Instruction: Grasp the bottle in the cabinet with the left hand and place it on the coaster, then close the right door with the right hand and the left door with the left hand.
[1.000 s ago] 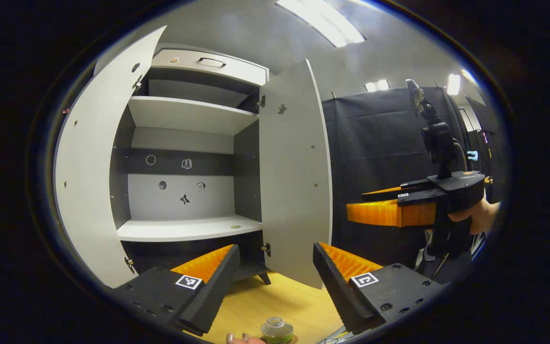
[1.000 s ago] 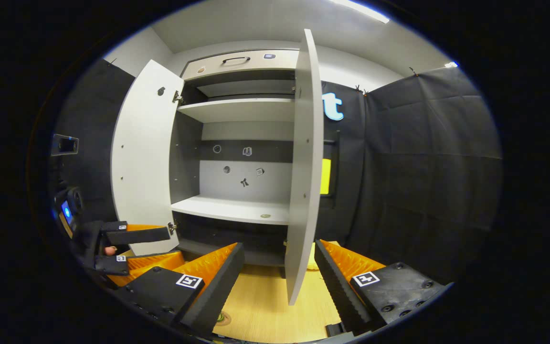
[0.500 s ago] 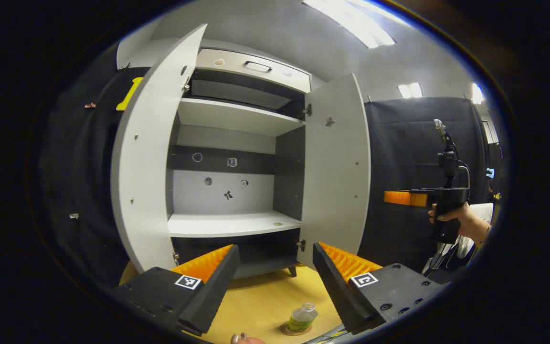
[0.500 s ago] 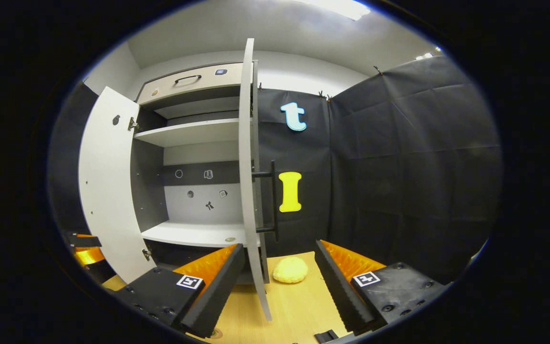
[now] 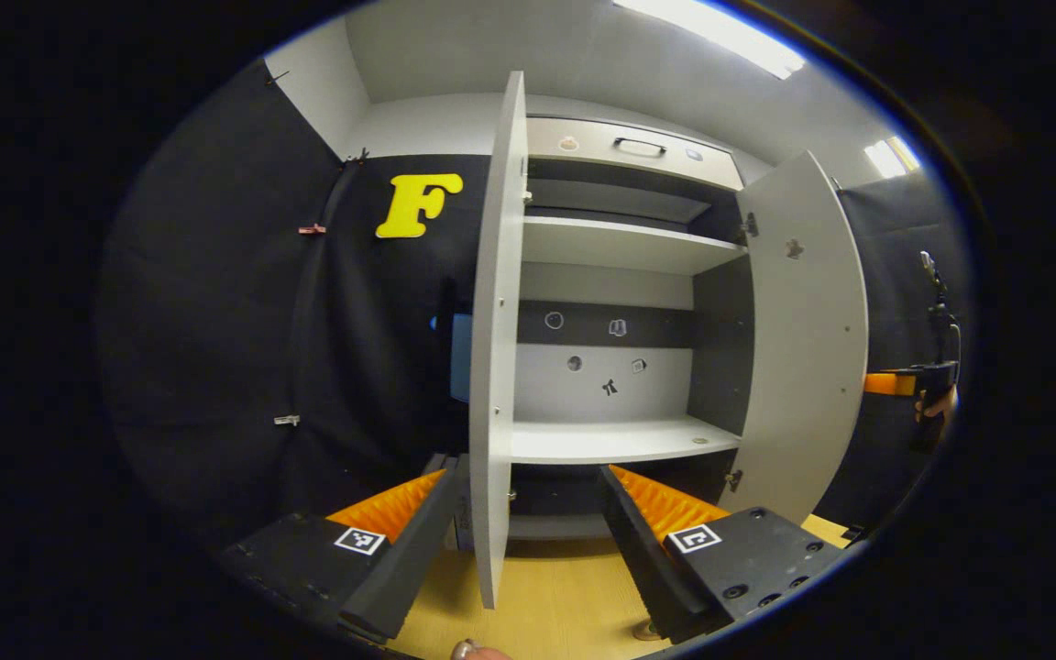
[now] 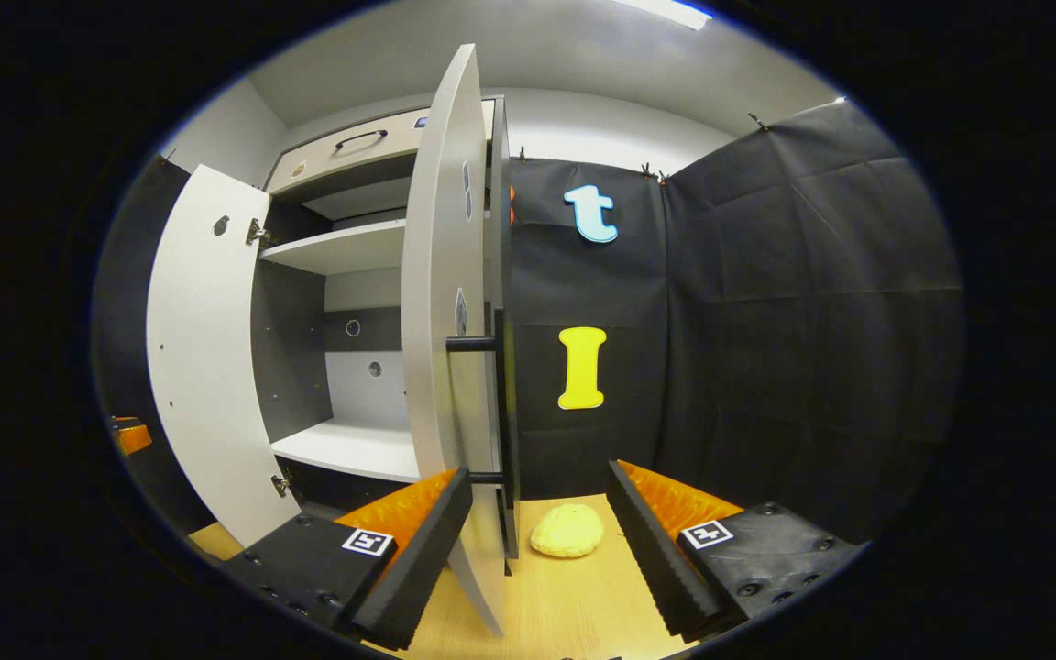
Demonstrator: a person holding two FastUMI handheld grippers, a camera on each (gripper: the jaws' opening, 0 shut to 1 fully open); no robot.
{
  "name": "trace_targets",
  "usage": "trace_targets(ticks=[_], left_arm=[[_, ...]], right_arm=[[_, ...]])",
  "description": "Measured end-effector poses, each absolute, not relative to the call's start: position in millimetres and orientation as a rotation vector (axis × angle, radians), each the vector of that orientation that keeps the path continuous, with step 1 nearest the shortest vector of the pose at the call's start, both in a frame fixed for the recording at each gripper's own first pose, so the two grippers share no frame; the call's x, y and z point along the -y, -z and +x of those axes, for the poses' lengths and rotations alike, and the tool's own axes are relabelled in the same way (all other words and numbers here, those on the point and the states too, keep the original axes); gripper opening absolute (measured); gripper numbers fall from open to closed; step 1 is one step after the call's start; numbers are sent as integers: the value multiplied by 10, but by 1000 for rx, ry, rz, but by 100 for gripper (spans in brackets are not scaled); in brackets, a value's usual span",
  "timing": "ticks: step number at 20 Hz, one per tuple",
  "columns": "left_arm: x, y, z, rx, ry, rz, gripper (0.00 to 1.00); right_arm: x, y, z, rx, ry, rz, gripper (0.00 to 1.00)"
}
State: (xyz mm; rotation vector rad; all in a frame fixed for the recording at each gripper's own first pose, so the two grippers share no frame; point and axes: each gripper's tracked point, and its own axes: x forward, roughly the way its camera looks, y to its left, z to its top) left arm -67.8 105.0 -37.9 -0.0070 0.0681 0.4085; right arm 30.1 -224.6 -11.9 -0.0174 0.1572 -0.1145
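Lining up both tongs on the two open cabinet doors.

I am holding my right tongs (image 6: 533, 541) spread and empty, with the right door (image 6: 441, 302) edge-on just ahead of them and its bar handle (image 6: 502, 403) between the fingers' lines, not yet touched. I am holding my left tongs (image 5: 528, 541) spread and empty too, with the left door (image 5: 491, 367) edge-on straight ahead. Both doors are standing open, so I judge both closings are left to do. The cabinet (image 5: 620, 385) shelves ahead are bare of any bottle; the bottle itself I cannot make out, only a sliver of what may be the coaster (image 5: 645, 631) on the bench (image 5: 546, 605) below my left tongs. I am counting two doors, two tongs, one drawer (image 5: 633, 147) on top, and one yellow lump (image 6: 567, 530) on the bench ahead of my right tongs.
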Motion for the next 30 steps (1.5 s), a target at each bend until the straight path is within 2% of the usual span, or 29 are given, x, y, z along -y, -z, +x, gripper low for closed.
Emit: trace_targets(ticks=[7, 17, 30], left_arm=[[-1343, 271, -669, -56, -523, 39, 96], [-1328, 334, -577, -72, -522, 17, 96], [-1533, 289, -864, -99, -612, 71, 96]], right_arm=[[2125, 125, 355, -150, -16, -21, 97], [1500, 224, 538, -170, -231, 20, 96], [674, 444, 1003, -179, -418, 31, 97]])
